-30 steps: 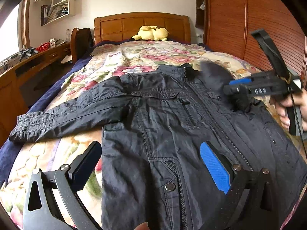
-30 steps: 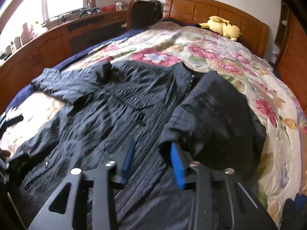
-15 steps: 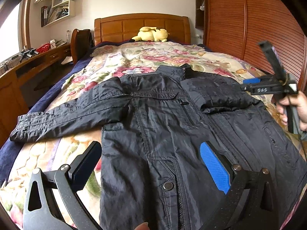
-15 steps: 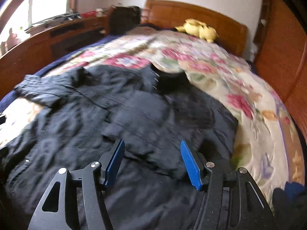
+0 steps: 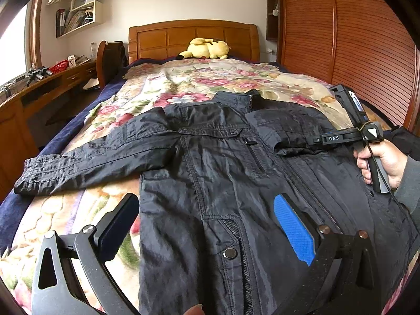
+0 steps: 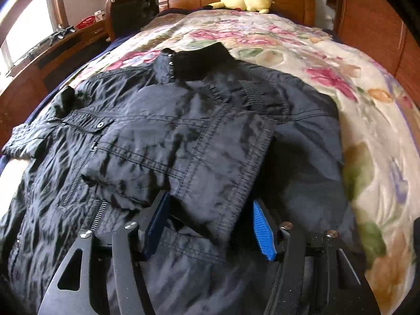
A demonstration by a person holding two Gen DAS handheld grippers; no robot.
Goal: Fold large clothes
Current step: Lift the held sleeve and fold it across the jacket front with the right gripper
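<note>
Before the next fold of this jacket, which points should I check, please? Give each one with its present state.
1. Folded sleeve lies across the chest: ok.
2. Outstretched sleeve folded in: not ok, it lies spread on the bedspread.
3. Left gripper open and empty above the hem: ok.
4. Right gripper clear of the folded sleeve: not ok. Its fingers have just been closing with the cuff between them, but they are not visibly pressing on it.
5. Jacket body flat: ok.
</note>
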